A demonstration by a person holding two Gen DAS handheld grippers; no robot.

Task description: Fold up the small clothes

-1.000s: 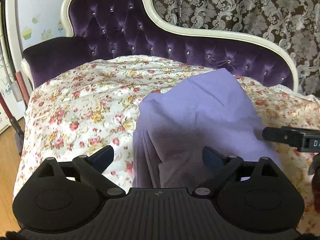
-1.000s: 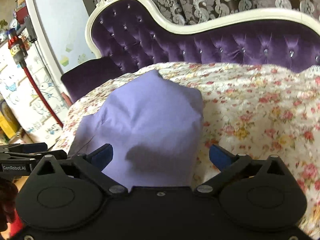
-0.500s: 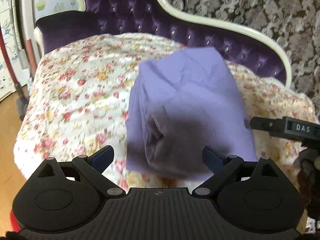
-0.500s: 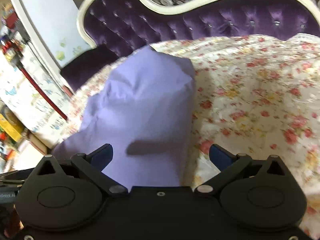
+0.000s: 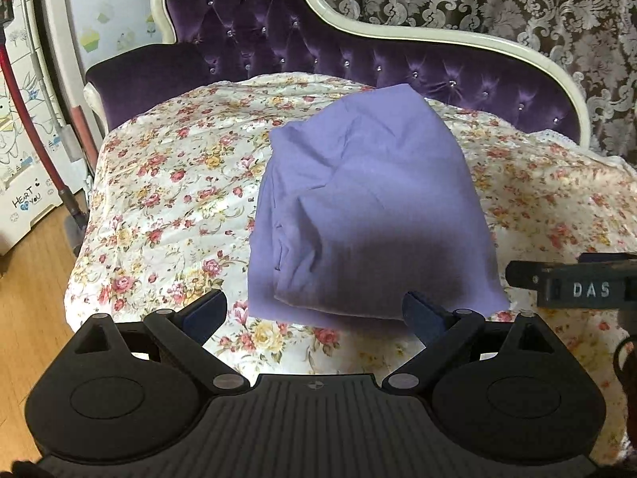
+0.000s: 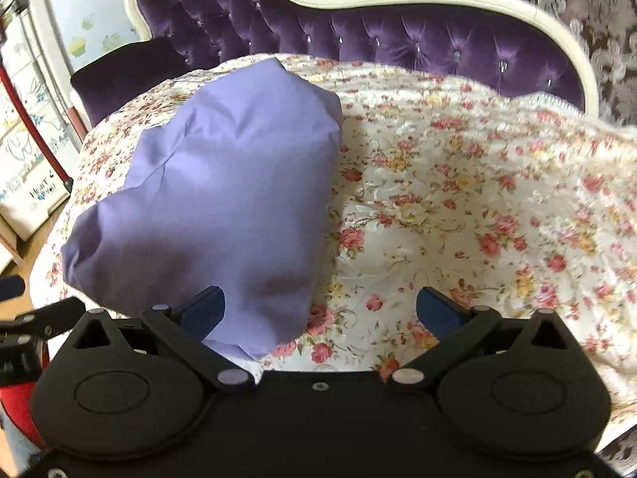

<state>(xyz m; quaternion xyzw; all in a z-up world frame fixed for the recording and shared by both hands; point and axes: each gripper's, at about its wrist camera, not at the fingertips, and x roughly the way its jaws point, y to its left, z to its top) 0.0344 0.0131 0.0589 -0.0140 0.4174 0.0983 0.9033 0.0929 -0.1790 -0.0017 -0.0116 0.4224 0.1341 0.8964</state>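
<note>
Since half a second ago, both of my hand-held grippers have drawn back from the folded lavender garment [image 5: 370, 207], and more floral bedspread [image 5: 167, 199] shows ahead of its near edge.

Item 1: left hand-held gripper [image 5: 314, 312]. Jaws spread wide, nothing between them; its right fingertip [image 5: 418, 310] overlaps the garment's near edge in view, contact not determinable.

Item 2: right hand-held gripper [image 6: 320, 304]. Jaws equally wide, empty; its left fingertip [image 6: 207, 302] sits in front of the garment's near corner. Its body, lettered "DAS", also shows at the right edge of the left wrist view.

Item 3: garment. Lies in a rumpled folded bundle on the bedspread, layered edges visible on its left side.

Item 4: surroundings. Purple tufted headboard [image 5: 358, 55] with cream frame behind the bed; patterned curtain [image 5: 497, 0] beyond; red-tubed vacuum [image 5: 24, 111] and illustrated white cabinet [image 5: 20, 199] on the wooden floor [image 5: 28, 298] at left. Nothing lies between my grippers and the garment.
</note>
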